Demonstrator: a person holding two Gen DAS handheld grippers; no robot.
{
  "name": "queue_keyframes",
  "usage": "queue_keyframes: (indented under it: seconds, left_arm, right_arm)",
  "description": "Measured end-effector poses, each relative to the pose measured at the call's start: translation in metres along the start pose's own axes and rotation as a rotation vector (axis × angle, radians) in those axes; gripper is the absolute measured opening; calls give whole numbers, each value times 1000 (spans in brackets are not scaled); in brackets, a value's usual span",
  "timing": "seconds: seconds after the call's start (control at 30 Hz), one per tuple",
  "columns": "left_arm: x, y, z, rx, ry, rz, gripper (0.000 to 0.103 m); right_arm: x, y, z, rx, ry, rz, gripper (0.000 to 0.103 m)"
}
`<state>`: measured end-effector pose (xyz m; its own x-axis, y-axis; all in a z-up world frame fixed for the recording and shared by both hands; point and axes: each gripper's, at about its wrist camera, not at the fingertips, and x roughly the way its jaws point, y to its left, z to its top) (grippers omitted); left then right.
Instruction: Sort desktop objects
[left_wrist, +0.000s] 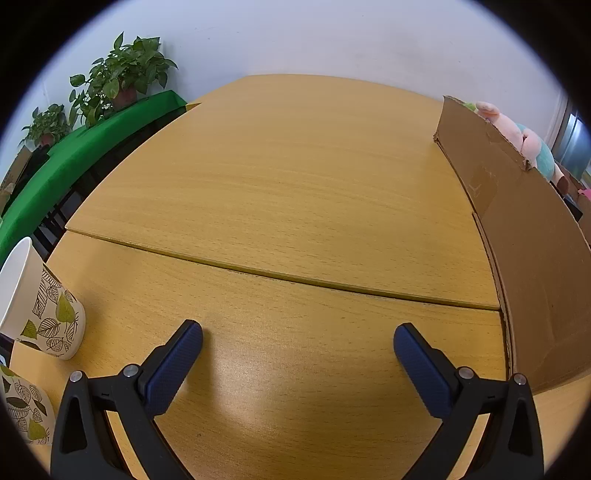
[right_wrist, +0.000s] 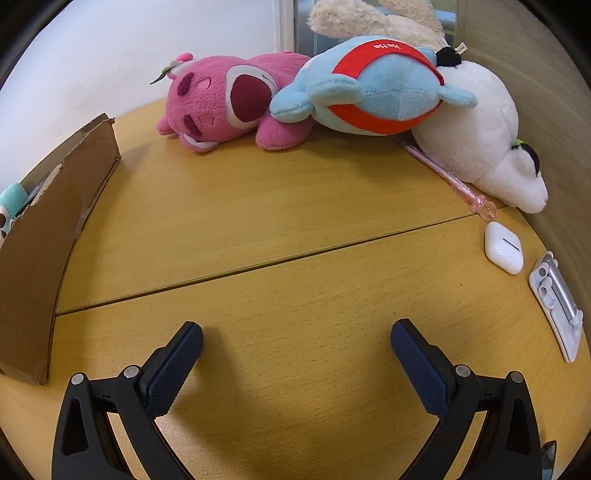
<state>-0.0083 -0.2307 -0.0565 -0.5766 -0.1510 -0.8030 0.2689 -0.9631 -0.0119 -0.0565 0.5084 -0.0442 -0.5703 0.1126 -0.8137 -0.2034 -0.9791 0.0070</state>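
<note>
In the right wrist view, a pink plush bear (right_wrist: 225, 101), a blue plush with a red band (right_wrist: 373, 85) and a white plush (right_wrist: 480, 136) lie at the far edge of the wooden table (right_wrist: 277, 229). A pink pen (right_wrist: 447, 177), a white earbud case (right_wrist: 503, 247) and a white clip-like stand (right_wrist: 557, 302) lie at the right. My right gripper (right_wrist: 295, 343) is open and empty above the table. In the left wrist view, my left gripper (left_wrist: 297, 345) is open and empty, with two leaf-print paper cups (left_wrist: 44, 310) at its left.
A brown cardboard box stands between the grippers, at the right of the left wrist view (left_wrist: 524, 236) and at the left of the right wrist view (right_wrist: 48, 229), with plush toys (left_wrist: 517, 136) inside. Potted plants (left_wrist: 122, 74) stand on a green-covered bench (left_wrist: 74, 162) far left.
</note>
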Motion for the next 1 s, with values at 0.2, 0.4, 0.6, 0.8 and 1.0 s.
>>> queue_keyframes:
  seconds: [0.2, 0.4, 0.6, 0.8, 1.0]
  left_arm:
    - [1, 0, -1, -1, 0, 1, 103]
    - [2, -1, -1, -2, 0, 1, 103]
    - [2, -2, -1, -3, 0, 2, 103]
    - [3, -2, -1, -4, 2, 3, 103]
    - [3, -3, -2, -5, 2, 3, 103]
  right_arm:
    - [1, 0, 0, -1, 1, 1, 103]
    - [1, -1, 1, -3, 1, 3, 103]
    - [1, -2, 1, -3, 0, 3, 103]
    - [2, -2, 1, -3, 1, 4, 103]
    - [3, -2, 1, -3, 0, 4, 103]
